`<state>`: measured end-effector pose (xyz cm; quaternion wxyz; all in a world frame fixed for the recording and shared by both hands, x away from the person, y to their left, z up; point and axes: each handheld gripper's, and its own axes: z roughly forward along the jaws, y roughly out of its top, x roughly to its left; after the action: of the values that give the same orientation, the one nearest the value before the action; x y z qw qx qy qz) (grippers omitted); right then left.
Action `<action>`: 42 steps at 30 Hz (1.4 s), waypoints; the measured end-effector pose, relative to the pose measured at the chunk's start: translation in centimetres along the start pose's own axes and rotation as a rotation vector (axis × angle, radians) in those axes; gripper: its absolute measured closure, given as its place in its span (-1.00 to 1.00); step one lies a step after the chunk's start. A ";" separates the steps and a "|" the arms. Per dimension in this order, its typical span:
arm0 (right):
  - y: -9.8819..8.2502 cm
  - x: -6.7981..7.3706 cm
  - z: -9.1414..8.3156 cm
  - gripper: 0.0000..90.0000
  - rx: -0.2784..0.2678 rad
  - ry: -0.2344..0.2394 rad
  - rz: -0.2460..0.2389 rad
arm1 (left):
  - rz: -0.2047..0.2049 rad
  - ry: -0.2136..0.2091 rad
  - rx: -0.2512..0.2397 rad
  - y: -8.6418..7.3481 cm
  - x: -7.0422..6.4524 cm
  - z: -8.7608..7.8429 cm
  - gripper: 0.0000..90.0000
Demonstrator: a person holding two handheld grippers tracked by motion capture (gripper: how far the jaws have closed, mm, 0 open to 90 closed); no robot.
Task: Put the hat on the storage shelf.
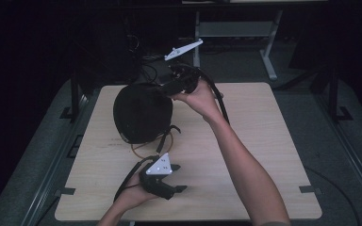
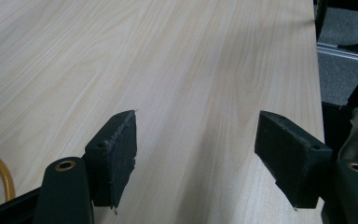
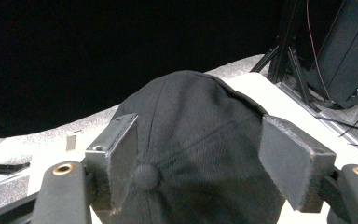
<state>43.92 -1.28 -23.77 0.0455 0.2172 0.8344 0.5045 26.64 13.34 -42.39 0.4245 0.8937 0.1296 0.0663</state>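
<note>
A black cap (image 1: 141,113) lies crown-up on the left half of the wooden table (image 1: 264,141). My right gripper (image 1: 165,87) is held at the cap's far right edge and points at it. In the right gripper view the cap (image 3: 200,93) and its top button (image 3: 145,176) sit just beyond my right gripper (image 3: 200,130), whose pads stand wide apart and do not press on the cloth. My left gripper (image 1: 179,178) rests near the table's front edge, open over bare wood (image 2: 198,126). A yellow cord (image 1: 143,149) curls out from under the cap's near side.
The yellow cord's end (image 2: 0,172) lies left of my left jaws. The table's edge (image 2: 314,70) runs along the right of that view. Behind the table stand a white desk frame (image 1: 268,56), cables and black stands on grey floor.
</note>
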 end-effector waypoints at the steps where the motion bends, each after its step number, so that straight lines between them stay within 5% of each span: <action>1: -0.1 0.0 -0.2 -0.40 0.001 -0.001 0.000 | 0.000 0.001 0.001 0.0 0.0 0.0 -0.35; 42: -7.7 -1.8 -8.8 -0.55 -0.016 -0.094 0.068 | -0.024 0.020 0.001 -0.3 -0.2 0.5 -0.47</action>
<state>40.51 -12.28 -26.38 0.0690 0.2687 0.8193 0.5017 26.51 13.08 -42.97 0.4233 0.8916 0.1449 0.0702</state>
